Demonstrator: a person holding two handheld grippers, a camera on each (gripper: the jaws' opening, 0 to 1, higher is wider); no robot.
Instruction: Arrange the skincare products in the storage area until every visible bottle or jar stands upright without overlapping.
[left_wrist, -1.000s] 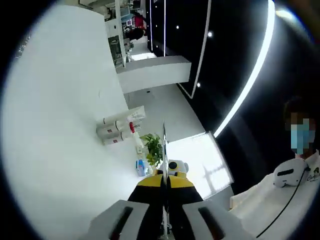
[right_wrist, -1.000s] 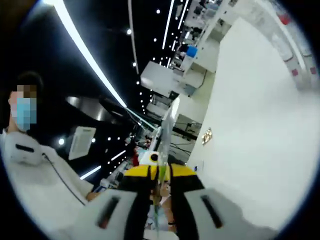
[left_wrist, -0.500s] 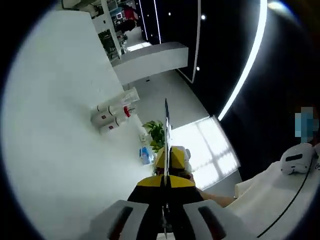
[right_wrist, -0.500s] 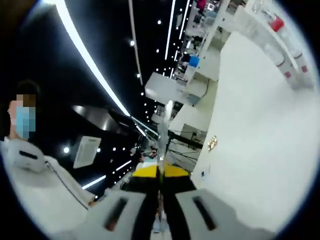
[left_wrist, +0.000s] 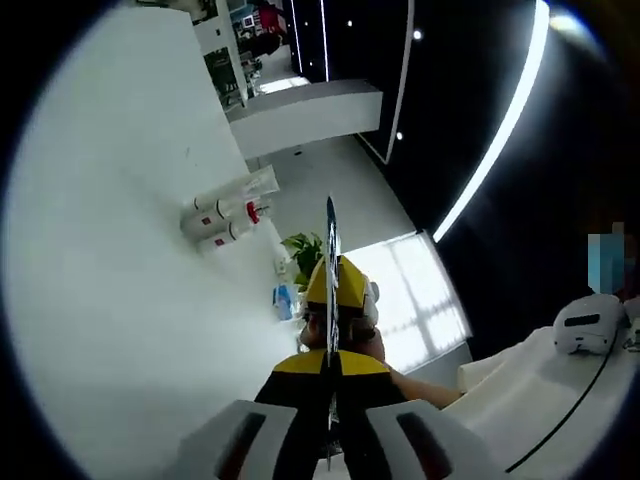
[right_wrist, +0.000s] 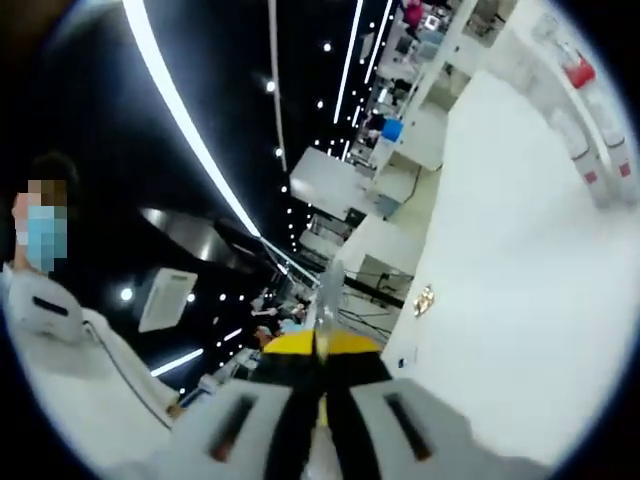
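Both the left tool (left_wrist: 331, 300) and right tool (right_wrist: 320, 330) have jaws pressed together, empty; white bottles (left_wrist: 228, 215) cluster near the white tabletop (left_wrist: 110, 280) edge

white bottles (left_wrist: 222, 212): three, in a close group on the white surface (left_wrist: 110, 250)
red-capped bottle (right_wrist: 577, 72): one
potted plant (left_wrist: 300, 250): one
person in white (right_wrist: 45, 310): one

A shop or showroom interior, to judge by the long white display counter (left_wrist: 120, 250) carrying skincare bottles (left_wrist: 228, 213), dark ceiling with linear light strips (right_wrist: 190, 140), and shelving units (right_wrist: 420, 70) farther back.
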